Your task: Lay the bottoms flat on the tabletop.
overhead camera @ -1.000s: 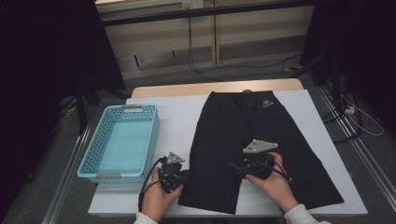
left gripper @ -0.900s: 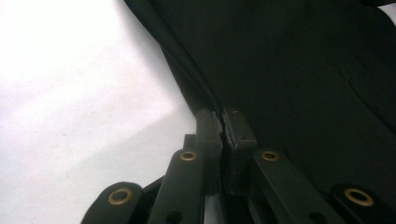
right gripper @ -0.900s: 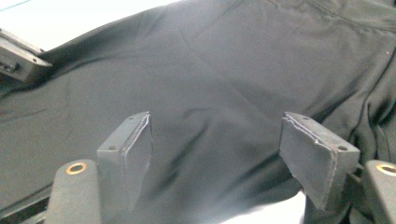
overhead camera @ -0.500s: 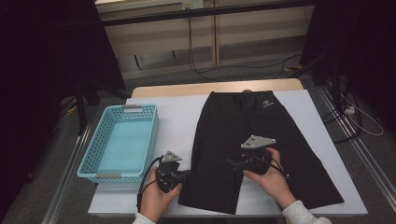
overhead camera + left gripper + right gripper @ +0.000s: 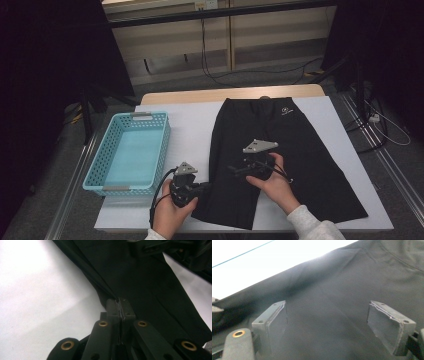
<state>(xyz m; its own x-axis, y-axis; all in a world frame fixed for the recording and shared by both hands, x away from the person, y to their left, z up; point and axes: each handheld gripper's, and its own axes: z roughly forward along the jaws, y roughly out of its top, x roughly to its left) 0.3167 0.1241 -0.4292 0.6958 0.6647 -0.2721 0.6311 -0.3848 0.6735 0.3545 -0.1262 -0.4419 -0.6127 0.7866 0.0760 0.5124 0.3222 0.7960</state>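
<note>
Basket [image 5: 131, 152] sits beside black shorts [image 5: 300, 150]; left gripper [image 5: 192, 189] pinches their edge, right gripper [image 5: 239, 169] just opening, empty.

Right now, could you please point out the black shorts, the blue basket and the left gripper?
black shorts [image 5: 305, 150]: high view, upper right leg panel.
blue basket [image 5: 102, 188]: high view, near rim.
left gripper [image 5: 120, 307]: left gripper view, shut jaw tips at the shorts' edge.

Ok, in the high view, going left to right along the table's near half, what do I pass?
Blue basket → left gripper, shut on the shorts' edge → right gripper, jaws open and just widened, nothing between them, over the black shorts.
</note>
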